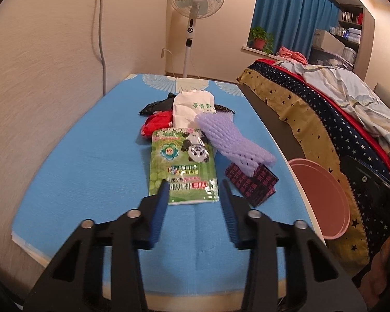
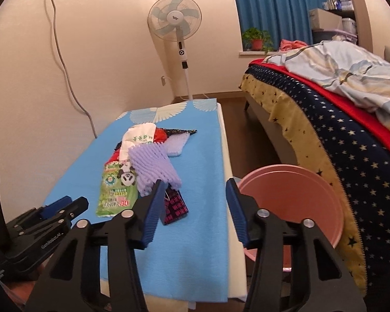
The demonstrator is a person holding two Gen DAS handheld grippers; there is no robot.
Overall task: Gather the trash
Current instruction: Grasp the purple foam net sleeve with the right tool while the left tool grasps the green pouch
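Note:
A pile of trash lies on the blue table (image 1: pixel 78 171): a green snack bag with a panda (image 1: pixel 183 166), a purple foam net (image 1: pixel 234 140), a dark wrapper with pink print (image 1: pixel 257 184), a white paper bag (image 1: pixel 192 109), red plastic (image 1: pixel 156 124) and black plastic (image 1: pixel 156 106). My left gripper (image 1: pixel 195 189) is open, its fingertips just over the near edge of the green bag. My right gripper (image 2: pixel 193 187) is open and empty, above the table's right edge, near the dark wrapper (image 2: pixel 174 205). The green bag (image 2: pixel 115 189) and foam net (image 2: pixel 153 169) also show there.
A pink basin (image 2: pixel 293 200) stands on the floor between the table and the bed (image 2: pixel 338 130); it also shows in the left wrist view (image 1: pixel 322 197). A standing fan (image 1: pixel 195 5) is beyond the table. The left gripper (image 2: pixel 62 208) shows at lower left in the right wrist view.

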